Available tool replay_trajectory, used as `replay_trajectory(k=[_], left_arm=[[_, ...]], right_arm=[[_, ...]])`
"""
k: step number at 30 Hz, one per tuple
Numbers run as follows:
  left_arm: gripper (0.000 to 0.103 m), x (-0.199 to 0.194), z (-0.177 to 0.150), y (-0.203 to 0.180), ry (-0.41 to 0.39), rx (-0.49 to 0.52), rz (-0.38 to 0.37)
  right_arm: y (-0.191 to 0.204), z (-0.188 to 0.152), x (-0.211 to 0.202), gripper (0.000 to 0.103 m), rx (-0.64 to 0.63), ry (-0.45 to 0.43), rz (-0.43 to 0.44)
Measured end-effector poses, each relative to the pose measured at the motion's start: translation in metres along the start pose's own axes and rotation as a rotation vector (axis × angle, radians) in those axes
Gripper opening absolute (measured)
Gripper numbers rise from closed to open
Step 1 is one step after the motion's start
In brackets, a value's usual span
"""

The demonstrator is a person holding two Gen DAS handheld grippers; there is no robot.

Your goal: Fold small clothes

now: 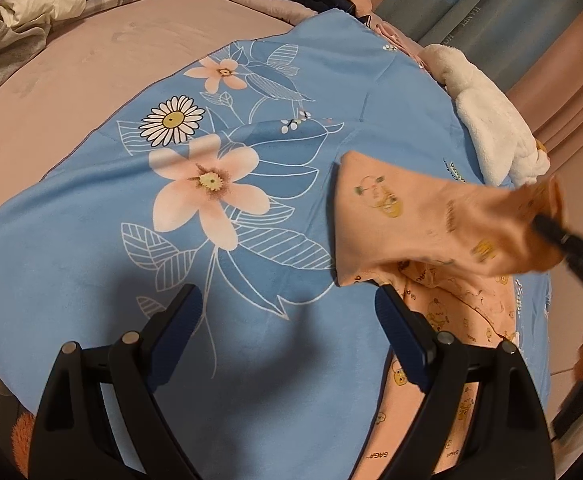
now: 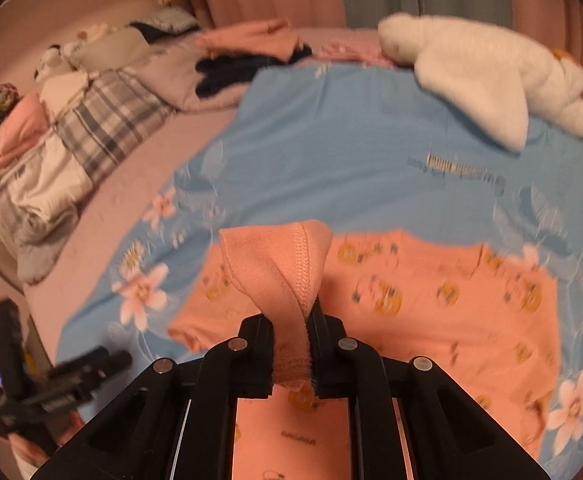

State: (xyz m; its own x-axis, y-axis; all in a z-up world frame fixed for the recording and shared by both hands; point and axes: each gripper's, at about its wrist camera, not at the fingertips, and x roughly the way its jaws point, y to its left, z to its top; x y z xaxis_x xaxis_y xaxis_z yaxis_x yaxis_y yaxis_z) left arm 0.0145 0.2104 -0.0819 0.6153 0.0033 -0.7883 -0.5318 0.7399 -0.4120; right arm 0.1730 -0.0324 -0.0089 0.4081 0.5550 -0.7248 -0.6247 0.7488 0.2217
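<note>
A small peach garment with yellow cartoon prints lies on a blue floral blanket on the bed. My right gripper is shut on a hemmed edge of the garment and holds that part lifted over the rest. In the left wrist view the right gripper comes in from the right, blurred, with the lifted flap. My left gripper is open and empty above the blanket, just left of the garment's lower part. It also shows in the right wrist view at lower left.
A white plush duck lies at the blanket's far right edge. Dark and peach clothes are piled at the back. Plaid pillows and bedding lie at the left. Curtains hang behind the bed.
</note>
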Motion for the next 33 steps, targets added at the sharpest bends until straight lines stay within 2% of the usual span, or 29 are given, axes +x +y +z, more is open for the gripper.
replay_trajectory(k=[8, 12, 15, 21, 29, 33], left_arm=[[0.088, 0.008, 0.009, -0.007, 0.009, 0.005, -0.006], [0.087, 0.015, 0.016, -0.018, 0.019, 0.021, -0.034], [0.083, 0.02, 0.022, -0.03, 0.019, 0.054, -0.035], [0.071, 0.036, 0.035, -0.062, 0.034, 0.124, -0.066], [0.042, 0.075, 0.042, -0.107, 0.095, 0.207, -0.099], [0.035, 0.094, 0.039, -0.126, 0.126, 0.249, -0.095]], right_arm=[[-0.002, 0.047, -0.036, 0.014, -0.024, -0.114, -0.014], [-0.011, 0.056, -0.048, 0.014, -0.017, -0.148, -0.043], [-0.021, 0.058, -0.055, 0.014, 0.003, -0.162, -0.041], [-0.054, 0.052, -0.068, 0.014, 0.068, -0.185, -0.062], [-0.102, 0.034, -0.069, 0.014, 0.169, -0.159, -0.115], [-0.125, 0.023, -0.067, 0.014, 0.221, -0.15, -0.135]])
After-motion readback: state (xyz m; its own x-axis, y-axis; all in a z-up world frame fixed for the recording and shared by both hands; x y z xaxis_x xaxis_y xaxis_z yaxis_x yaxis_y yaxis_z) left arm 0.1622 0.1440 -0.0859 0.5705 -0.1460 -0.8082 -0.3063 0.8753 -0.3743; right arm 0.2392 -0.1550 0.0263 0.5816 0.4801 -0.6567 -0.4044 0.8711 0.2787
